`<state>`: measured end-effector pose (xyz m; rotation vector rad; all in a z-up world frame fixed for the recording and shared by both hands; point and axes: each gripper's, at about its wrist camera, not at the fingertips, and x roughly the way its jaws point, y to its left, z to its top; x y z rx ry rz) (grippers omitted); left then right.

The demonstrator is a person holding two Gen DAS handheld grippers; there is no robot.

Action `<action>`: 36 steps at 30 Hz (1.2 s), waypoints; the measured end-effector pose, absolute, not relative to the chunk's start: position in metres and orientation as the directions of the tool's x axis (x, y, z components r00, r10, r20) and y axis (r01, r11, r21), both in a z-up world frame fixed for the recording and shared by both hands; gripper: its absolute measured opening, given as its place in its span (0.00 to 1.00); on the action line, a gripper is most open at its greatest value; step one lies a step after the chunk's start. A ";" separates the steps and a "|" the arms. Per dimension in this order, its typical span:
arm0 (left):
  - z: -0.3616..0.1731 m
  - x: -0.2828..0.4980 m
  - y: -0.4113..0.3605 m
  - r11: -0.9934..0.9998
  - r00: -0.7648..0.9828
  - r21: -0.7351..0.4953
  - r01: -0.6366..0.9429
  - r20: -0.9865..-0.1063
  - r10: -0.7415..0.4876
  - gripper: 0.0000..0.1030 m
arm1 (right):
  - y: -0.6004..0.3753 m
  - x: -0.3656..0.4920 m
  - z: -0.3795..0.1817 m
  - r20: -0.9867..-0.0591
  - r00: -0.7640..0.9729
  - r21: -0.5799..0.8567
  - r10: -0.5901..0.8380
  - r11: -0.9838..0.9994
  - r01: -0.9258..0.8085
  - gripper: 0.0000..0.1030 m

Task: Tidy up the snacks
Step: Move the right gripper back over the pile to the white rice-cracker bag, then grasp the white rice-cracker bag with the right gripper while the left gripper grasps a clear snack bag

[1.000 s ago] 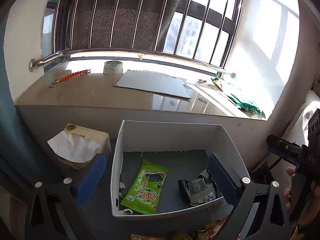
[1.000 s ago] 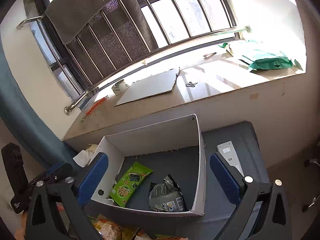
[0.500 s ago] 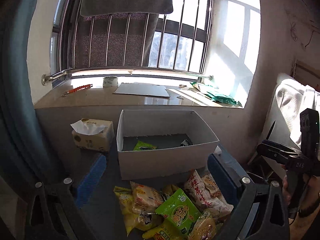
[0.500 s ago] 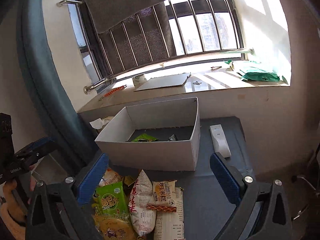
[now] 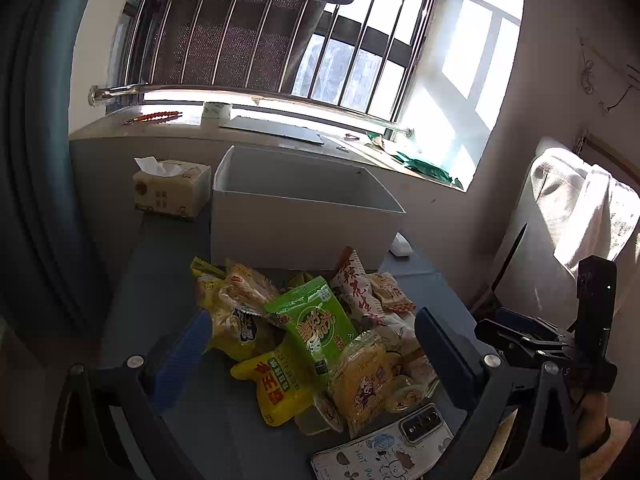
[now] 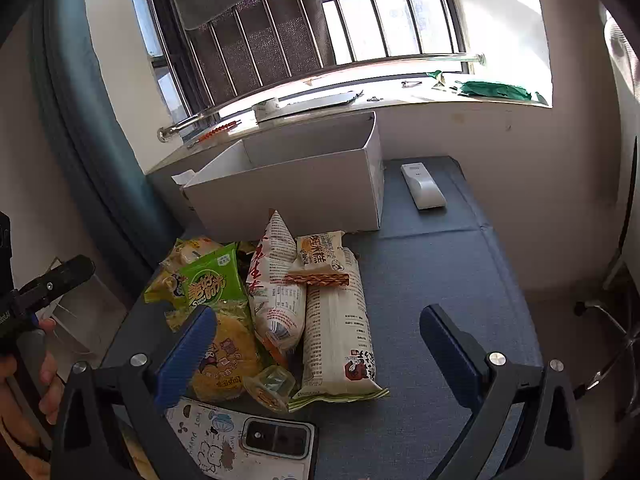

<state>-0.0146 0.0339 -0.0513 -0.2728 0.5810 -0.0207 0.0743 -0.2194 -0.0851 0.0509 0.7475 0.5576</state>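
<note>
Snacks (image 5: 316, 332) lie in a loose pile on the near part of the desk (image 6: 432, 280), just in front of the white box (image 5: 296, 224). From both wrist views we cannot see into the box; its near wall hides the contents. We cannot tell how many packets the pile holds, since several overlap. A phone (image 6: 256, 440) in a cartoon-print case lies at the near edge, cut off by the frame and partly covered by the gripper frames.

We hold the left gripper (image 5: 310, 344) with its jaws wide apart above the pile, gripping nothing. We hold the right gripper (image 6: 320, 340) equally wide and empty, over the long white packet (image 6: 336, 328).

The desk surface is dark blue-grey fabric. A tissue box (image 5: 172, 192) stands left of the white box; a white remote (image 6: 422, 184) lies to its right. Behind runs a sunlit windowsill (image 6: 400, 94) under a barred window, with a blue curtain (image 6: 80, 128) at left.
</note>
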 end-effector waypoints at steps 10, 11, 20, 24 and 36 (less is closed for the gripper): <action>-0.057 -0.015 0.026 0.973 0.822 -0.229 0.004 -0.554 -0.133 1.00 | -0.192 0.119 -0.100 -0.681 0.517 0.247 0.520 0.827 -0.506 1.00; -0.058 -0.015 0.024 0.976 0.819 -0.219 0.012 -0.557 -0.135 1.00 | -0.187 0.127 -0.104 -0.690 0.503 0.245 0.520 0.822 -0.514 1.00; -0.069 -0.019 0.027 0.981 0.802 -0.195 0.013 -0.583 -0.126 1.00 | -0.147 0.173 -0.130 -0.750 0.413 0.219 0.518 0.782 -0.583 1.00; -0.072 -0.018 0.033 0.977 0.797 -0.212 0.003 -0.589 -0.131 1.00 | -0.139 0.188 -0.140 -0.768 0.393 0.214 0.506 0.781 -0.587 0.99; -0.085 -0.007 0.025 0.984 0.762 -0.169 0.061 -0.628 -0.155 1.00 | -0.164 0.183 -0.128 -0.726 0.384 0.297 0.571 0.764 -0.573 0.43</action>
